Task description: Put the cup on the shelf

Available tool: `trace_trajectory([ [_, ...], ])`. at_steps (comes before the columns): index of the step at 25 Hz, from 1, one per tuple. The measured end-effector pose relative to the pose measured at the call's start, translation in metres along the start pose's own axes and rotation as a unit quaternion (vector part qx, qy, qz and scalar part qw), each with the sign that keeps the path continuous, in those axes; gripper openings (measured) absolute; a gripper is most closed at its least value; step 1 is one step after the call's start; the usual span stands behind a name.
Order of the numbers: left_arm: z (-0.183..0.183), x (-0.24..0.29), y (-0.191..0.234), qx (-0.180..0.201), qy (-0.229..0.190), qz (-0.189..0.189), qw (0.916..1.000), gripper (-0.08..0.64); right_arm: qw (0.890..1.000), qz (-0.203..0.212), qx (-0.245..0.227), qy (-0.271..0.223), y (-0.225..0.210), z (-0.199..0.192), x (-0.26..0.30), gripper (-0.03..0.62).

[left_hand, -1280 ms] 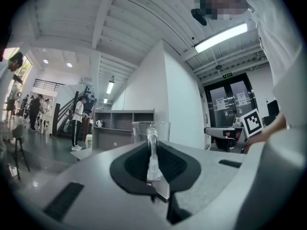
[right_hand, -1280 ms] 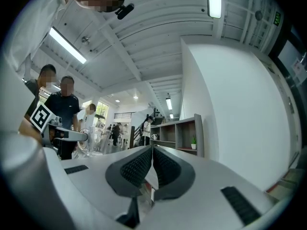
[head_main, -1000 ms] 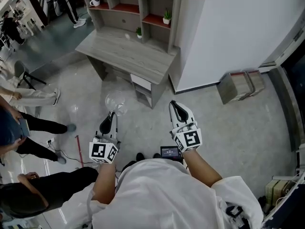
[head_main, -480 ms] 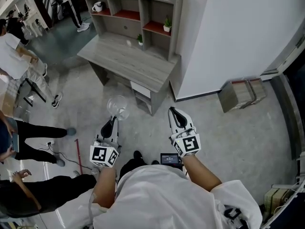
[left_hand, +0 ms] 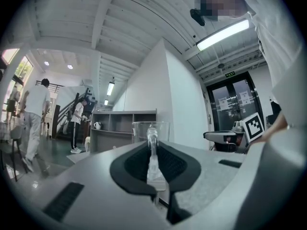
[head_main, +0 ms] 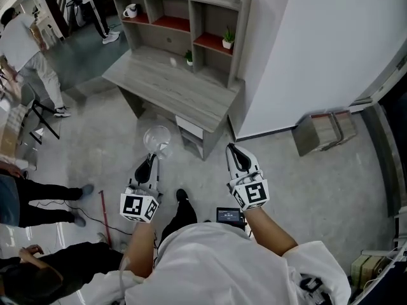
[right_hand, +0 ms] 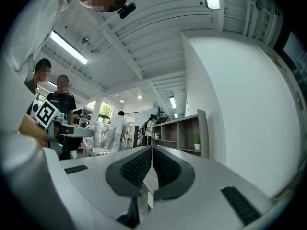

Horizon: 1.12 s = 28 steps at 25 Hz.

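Cup (head_main: 156, 140): clear glass, upright, mouth up, long axis vertical, well short of shelf (head_main: 191, 19). Left tool (head_main: 149, 158) pinching apparently its handle. Right tool (head_main: 233, 149) pressed together, empty.

- The grey, black-padded left gripper (head_main: 150, 157), with its marker cube at the rear, points forward and about level. Its jaws are clamped on the handle of a clear glass cup (head_main: 156, 139).
- The matching grey right gripper (head_main: 231, 149) points forward, tilted slightly up, with its jaws pressed together and nothing between them.
- The bare left forearm (head_main: 138, 243) and right forearm (head_main: 270, 224) reach forward from white sleeves, holding the grippers side by side, apart.
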<state>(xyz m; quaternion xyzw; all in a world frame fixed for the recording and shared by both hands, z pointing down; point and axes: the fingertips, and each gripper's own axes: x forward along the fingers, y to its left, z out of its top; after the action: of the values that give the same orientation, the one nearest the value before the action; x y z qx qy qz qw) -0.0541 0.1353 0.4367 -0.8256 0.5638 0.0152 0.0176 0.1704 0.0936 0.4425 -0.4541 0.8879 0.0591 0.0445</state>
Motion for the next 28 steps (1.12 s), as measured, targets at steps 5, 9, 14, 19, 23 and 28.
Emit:
trace_trajectory([
  [5, -0.006, 0.031, 0.035, 0.0, 0.002, -0.001, 1.0, 0.028, 1.0, -0.002, 0.002, 0.005, -0.007, -0.01, 0.046, 0.035],
  [9, -0.008, 0.059, 0.068, -0.001, 0.001, -0.006, 1.0, 0.028, 1.0, -0.008, 0.006, 0.01, -0.012, -0.016, 0.087, 0.035],
  [14, -0.006, 0.092, 0.109, -0.001, -0.002, -0.016, 0.9999, 0.028, 1.0, -0.017, 0.002, 0.017, -0.016, -0.022, 0.135, 0.035],
  [19, -0.004, 0.12, 0.15, 0.001, -0.006, -0.025, 0.9997, 0.028, 0.999, -0.025, -0.008, 0.021, -0.017, -0.023, 0.178, 0.035],
  [23, 0.0, 0.144, 0.175, 0.001, -0.012, -0.037, 0.9992, 0.028, 0.999, -0.028, -0.015, 0.02, -0.018, -0.022, 0.206, 0.035],
  [28, 0.006, 0.174, 0.199, 0.001, -0.018, -0.047, 0.9987, 0.026, 0.999, -0.032, -0.02, 0.017, -0.022, -0.021, 0.237, 0.035],
])
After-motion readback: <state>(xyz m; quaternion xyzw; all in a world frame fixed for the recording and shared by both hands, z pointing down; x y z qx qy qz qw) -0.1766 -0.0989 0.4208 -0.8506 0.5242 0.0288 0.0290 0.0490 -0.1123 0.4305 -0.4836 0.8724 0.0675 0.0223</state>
